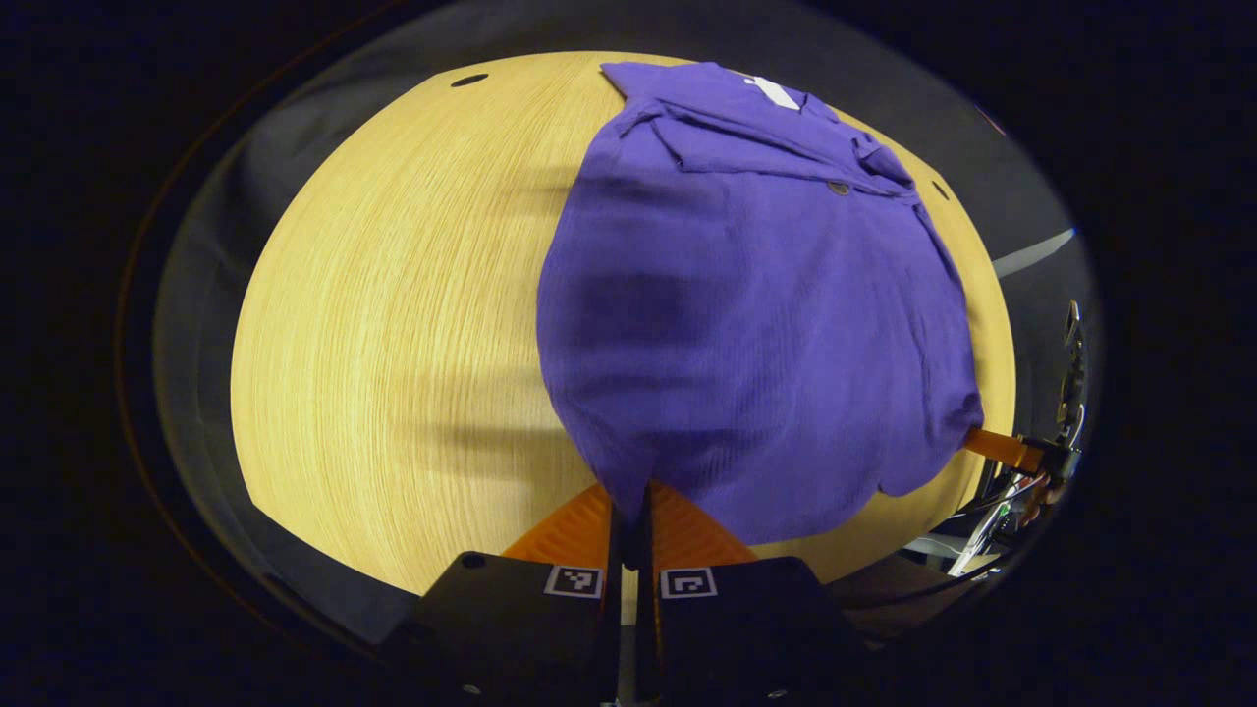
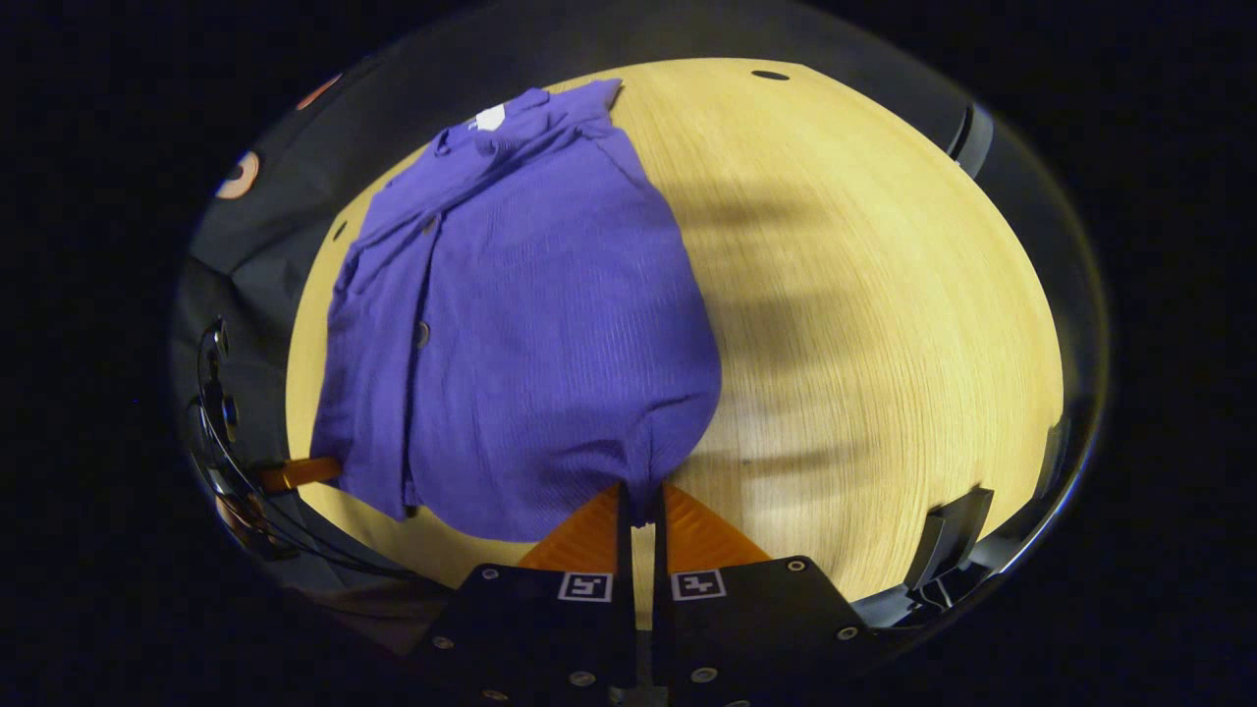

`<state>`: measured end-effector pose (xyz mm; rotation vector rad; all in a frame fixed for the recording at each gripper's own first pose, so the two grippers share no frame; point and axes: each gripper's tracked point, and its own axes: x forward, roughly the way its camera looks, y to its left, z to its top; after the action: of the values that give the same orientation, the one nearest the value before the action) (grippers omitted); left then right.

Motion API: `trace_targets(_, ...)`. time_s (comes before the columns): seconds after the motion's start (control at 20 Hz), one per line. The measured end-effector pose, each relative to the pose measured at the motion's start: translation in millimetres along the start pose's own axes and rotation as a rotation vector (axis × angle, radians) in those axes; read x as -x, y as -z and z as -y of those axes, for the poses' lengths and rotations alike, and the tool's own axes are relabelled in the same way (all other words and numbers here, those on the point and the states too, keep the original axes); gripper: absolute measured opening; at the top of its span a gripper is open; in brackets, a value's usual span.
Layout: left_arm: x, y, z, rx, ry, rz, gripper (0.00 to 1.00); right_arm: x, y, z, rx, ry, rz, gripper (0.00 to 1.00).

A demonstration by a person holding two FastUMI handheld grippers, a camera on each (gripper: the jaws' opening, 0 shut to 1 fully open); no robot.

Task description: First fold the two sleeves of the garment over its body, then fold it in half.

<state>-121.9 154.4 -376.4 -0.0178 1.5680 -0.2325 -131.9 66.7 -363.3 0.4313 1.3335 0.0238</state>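
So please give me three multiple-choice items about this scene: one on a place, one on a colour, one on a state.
1. Where does the left gripper grip the shirt?
A. at the collar
B. at a near hem corner
C. at a button

2. Which colour is the shirt?
A. purple
B. green
C. white

3. How do the right gripper's fingers stand?
A. wide open
B. closed on the hem
C. closed on nothing

Key: 1 B, the orange fingers pinch the nearest edge, and the collar lies far across the wooden table. 2 A, the cloth is purple in both views. 3 B, fabric sits between both fingers.
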Motion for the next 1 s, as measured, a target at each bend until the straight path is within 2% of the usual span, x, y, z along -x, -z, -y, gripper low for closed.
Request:
trace_targets(0.2, 19.8, -20.7, 9.1, -0.021, 0.037, 0.057, 0.07, 16.0, -26.9, -11.4, -0.036, -0.052, 0.063, 0.07)
trace_targets(0.4, 46.9, -42.6, 19.8, -0.033, 0.093, 0.123, 0.07, 33.3, -53.4, -22.5, -0.020, -0.084, 0.121, 0.07)
trace_targets(0.8, 89.7, -104.7, 30.6, -0.069, 0.131, 0.218, 0.07, 69.1, -109.1, -40.6, 0.007, -0.143, 0.216, 0.07)
trace_targets(1.0, 108.4, -150.6, 33.5, -0.083, 0.124, 0.262, 0.07, 81.9, -147.7, -48.9, 0.036, -0.154, 0.258, 0.07)
